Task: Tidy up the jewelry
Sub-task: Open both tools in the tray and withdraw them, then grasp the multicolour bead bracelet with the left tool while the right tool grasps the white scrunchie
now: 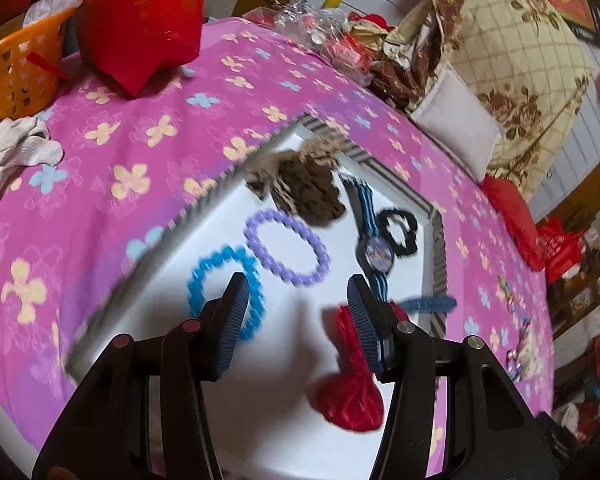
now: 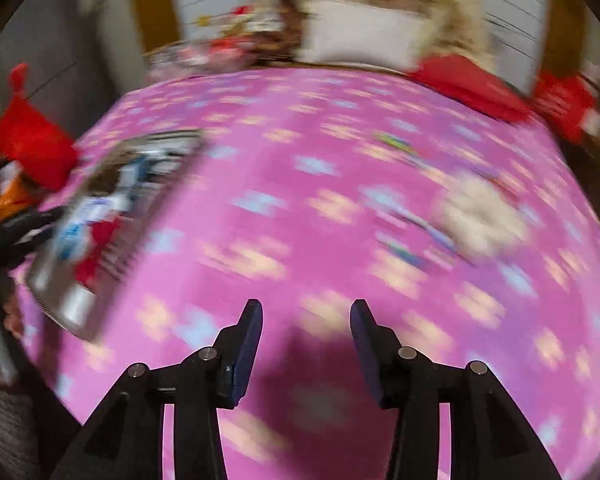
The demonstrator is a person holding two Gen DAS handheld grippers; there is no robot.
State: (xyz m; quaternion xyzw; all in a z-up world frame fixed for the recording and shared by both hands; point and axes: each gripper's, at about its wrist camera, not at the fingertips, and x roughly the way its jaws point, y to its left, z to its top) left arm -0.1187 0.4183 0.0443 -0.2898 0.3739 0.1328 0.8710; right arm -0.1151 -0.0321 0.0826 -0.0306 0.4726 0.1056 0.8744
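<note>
A white tray (image 1: pixel 236 216) with a striped rim lies on the pink flowered cloth. In it are a blue bead bracelet (image 1: pixel 204 272), a purple bead bracelet (image 1: pixel 286 250), a brown scrunchie (image 1: pixel 308 192), a blue-strapped watch (image 1: pixel 376 252), a black hair tie (image 1: pixel 398 230), a blue comb-like clip (image 1: pixel 428 305) and a red bow (image 1: pixel 350 396). My left gripper (image 1: pixel 296 292) is open and empty above the tray, its right finger over the red bow. My right gripper (image 2: pixel 306 316) is open and empty over bare cloth, with the tray (image 2: pixel 76 312) at its left, blurred.
An orange basket (image 1: pixel 16 76), a red bag (image 1: pixel 140 20) and white gloves (image 1: pixel 16 152) sit at the far left. Pillows (image 1: pixel 456 128) and clutter line the far edge. Small colourful items (image 1: pixel 516 344) and a cream fluffy piece (image 2: pixel 480 216) lie on the cloth right of the tray.
</note>
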